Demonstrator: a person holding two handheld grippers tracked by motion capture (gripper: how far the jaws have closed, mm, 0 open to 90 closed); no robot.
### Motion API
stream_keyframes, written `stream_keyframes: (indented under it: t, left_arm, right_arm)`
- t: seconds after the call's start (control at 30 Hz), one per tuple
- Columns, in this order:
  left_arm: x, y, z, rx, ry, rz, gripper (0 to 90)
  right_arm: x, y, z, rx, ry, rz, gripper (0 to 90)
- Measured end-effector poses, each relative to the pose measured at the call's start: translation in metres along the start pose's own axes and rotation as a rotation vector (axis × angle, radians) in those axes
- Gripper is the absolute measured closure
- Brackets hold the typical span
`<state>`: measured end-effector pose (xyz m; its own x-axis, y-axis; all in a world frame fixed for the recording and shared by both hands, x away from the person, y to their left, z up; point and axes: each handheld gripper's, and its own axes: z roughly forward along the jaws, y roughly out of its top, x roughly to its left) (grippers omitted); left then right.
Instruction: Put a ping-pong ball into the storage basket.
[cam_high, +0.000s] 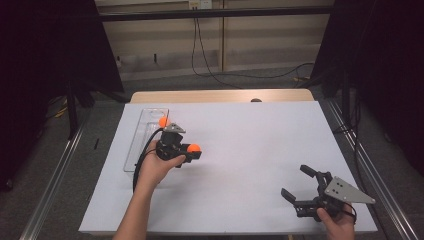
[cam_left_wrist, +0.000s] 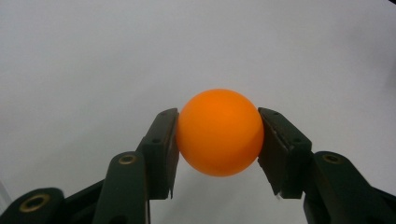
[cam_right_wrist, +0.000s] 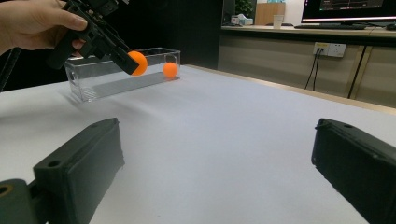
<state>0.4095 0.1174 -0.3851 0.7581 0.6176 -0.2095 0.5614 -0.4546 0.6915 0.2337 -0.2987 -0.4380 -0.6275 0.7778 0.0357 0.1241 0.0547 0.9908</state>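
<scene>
A smooth, round orange ball (cam_left_wrist: 219, 132) of table-tennis size sits clamped between the two black jaws of the left gripper (cam_left_wrist: 218, 140). In the left gripper view one flat pad presses on each side of the ball, and plain white surface lies behind it. From the high view, the ball (cam_high: 194, 148) juts out at the gripper's tip, toward the table's middle, above the white sheet and just beside a clear plastic rectangular tray (cam_high: 140, 136). The right gripper view shows the held ball (cam_right_wrist: 137, 62) raised off the surface, in front of the tray's long wall (cam_right_wrist: 116, 74).

A second orange ball (cam_high: 163, 121) rests inside the clear tray, near its far end; in the right gripper view it (cam_right_wrist: 170, 69) lies on the tray floor, apart from the held ball.

The person's left hand (cam_high: 159, 165) wraps around the gripper's black body, with a black cable trailing back along the forearm.

The right gripper (cam_high: 298, 184) sits well apart, at the near right corner of the white sheet (cam_high: 250, 145), held by the right hand (cam_high: 336, 220). Its jaws stand spread wide with nothing between them, pointing toward the left gripper.

The sheet covers a light wooden table (cam_high: 220, 95).
</scene>
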Motion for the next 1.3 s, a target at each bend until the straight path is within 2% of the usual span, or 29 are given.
stream_keyframes:
  t: [0.53, 1.3]
  left_arm:
    - [0.007, -0.002, -0.01, -0.014, 0.017, -0.023, 50.8]
    - [0.017, -0.004, -0.022, -0.019, 0.055, -0.03, 50.7]
  right_arm:
    - [0.0, 0.0, 0.0, -0.001, 0.001, 0.001, 1.3]
    - [0.0, 0.0, 0.0, -0.001, 0.001, 0.0, 1.3]
